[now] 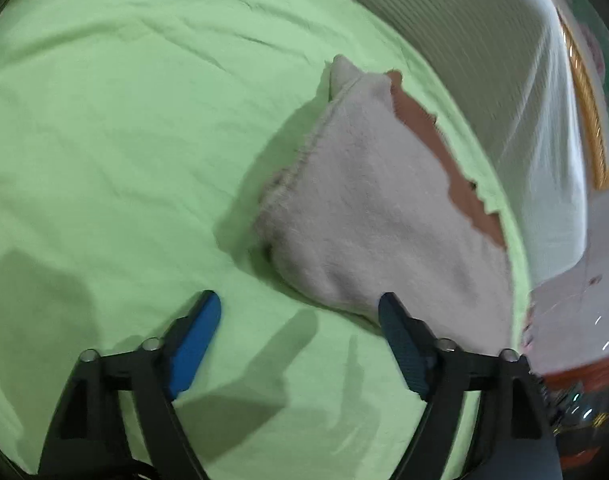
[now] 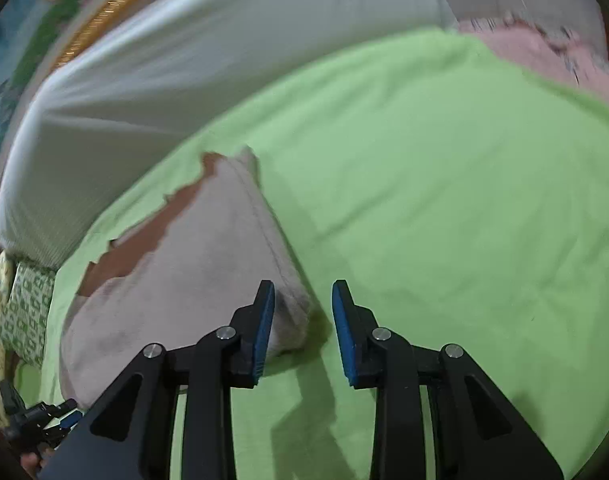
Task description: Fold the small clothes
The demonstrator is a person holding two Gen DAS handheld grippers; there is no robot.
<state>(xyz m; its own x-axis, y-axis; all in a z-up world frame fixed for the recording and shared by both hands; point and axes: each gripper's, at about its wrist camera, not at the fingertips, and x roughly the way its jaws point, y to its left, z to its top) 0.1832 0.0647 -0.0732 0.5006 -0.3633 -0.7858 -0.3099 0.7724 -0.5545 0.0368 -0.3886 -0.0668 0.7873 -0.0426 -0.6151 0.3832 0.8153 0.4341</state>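
left gripper [image 1: 300, 304] is wide open with nothing in it, hanging over the green sheet [image 1: 124, 140] just beside the near end of the folded cloth [image 1: 376, 216]. right gripper [image 2: 303, 292] is partly open with no grip. the cloth's folded corner lies next to its left pad [image 2: 264, 320]; can't tell if they touch. the cloth is a pale fleecy piece with a brown jagged-edged layer [image 1: 420, 120] showing along its far side, lying on the bed near the white bolster [image 2: 184, 60].

risks as i see them: if i close the right gripper from here i'd likely catch only the top layer, or the sheet with it, and drag the fold open. the left one's right finger overlaps the cloth edge, so a move across could snag it.

hard to read: both views are motion-blurred, how many layers the fold has, whether the brown part is lining or a separate piece. the cloth's near edge is hidden behind the fingers.
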